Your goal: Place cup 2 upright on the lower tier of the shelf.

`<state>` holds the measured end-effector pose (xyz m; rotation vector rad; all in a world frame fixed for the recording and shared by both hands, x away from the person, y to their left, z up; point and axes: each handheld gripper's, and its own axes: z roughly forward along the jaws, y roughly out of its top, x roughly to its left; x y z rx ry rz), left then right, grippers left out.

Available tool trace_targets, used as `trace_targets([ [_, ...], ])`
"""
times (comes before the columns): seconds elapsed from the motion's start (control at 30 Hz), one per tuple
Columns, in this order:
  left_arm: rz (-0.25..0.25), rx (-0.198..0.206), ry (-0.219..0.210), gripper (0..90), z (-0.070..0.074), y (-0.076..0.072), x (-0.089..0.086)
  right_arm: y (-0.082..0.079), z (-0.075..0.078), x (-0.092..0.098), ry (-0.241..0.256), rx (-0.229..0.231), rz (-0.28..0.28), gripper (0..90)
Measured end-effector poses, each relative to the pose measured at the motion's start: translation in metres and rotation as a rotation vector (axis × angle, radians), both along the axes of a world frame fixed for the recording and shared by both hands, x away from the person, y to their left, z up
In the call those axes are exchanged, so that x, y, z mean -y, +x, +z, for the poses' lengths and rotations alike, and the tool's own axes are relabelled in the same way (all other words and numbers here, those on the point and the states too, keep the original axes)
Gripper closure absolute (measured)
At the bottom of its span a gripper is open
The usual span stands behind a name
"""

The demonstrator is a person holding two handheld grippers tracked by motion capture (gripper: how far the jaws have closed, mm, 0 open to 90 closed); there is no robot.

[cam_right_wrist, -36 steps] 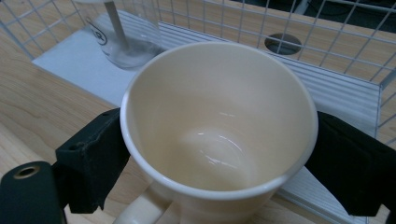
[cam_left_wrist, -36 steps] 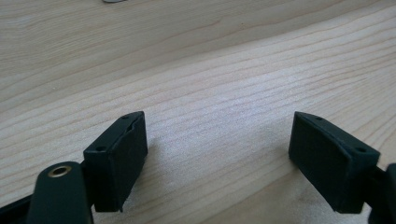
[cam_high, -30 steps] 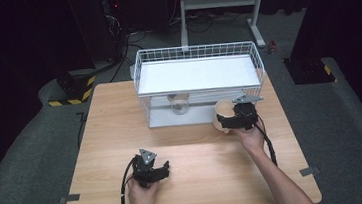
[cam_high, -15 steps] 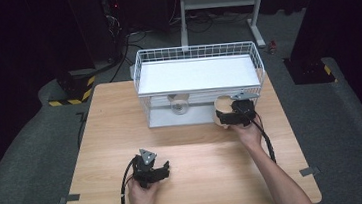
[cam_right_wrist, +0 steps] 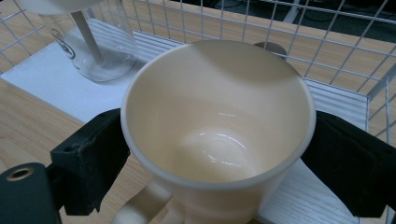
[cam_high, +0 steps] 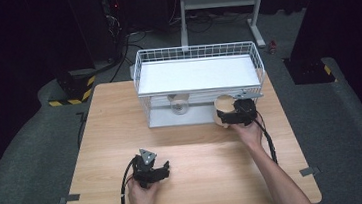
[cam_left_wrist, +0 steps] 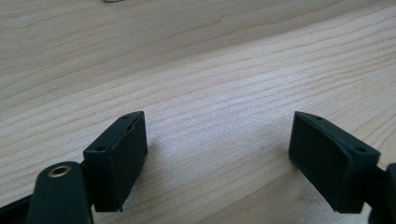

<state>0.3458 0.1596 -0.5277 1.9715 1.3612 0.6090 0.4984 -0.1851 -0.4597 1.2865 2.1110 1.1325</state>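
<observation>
Left claw (cam_high: 161, 171): jaws apart, nothing between them, parked low on the bench (cam_high: 112, 138), likely idle.
Glass (cam_right_wrist: 100, 44): in the wire rack's (cam_high: 200, 82) lower level; top cut off.
Cream mug (cam_right_wrist: 217, 133): clamped at its sides, upright, at the rack's front.
Right claw (cam_high: 226, 115): closed on the mug; handle partly cropped.

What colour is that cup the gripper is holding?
Cream, inside and out: the cup shows best in the right gripper view.
</observation>
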Motion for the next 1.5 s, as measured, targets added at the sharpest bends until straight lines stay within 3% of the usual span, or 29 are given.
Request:
trace_targets([
  [0.4,0.000,0.000,0.000,19.8,0.000,0.000,0.000,-0.017,0.007,0.014,0.037,0.038,0.010,10.7],
  [0.57,0.002,0.001,-0.002,19.8,0.000,0.000,0.000,-0.038,0.007,0.031,0.053,0.080,0.005,21.6],
  [0.73,0.000,0.000,0.000,19.7,0.000,0.000,0.000,-0.049,-0.004,0.040,0.027,0.076,0.002,29.0],
  [0.87,0.000,0.000,0.000,19.7,0.000,0.000,0.000,-0.049,-0.015,0.038,-0.003,0.040,0.004,35.1],
  [1.0,0.001,0.002,-0.001,19.9,0.000,0.000,0.000,-0.046,-0.023,0.028,-0.068,0.040,0.009,39.7],
  [1.33,-0.002,0.001,0.000,20.1,0.000,0.000,0.000,-0.036,-0.029,0.012,-0.085,0.052,0.006,40.4],
  [1.5,-0.004,0.000,0.000,20.4,0.000,0.000,0.000,-0.030,-0.034,0.010,-0.045,0.034,-0.016,39.5],
])
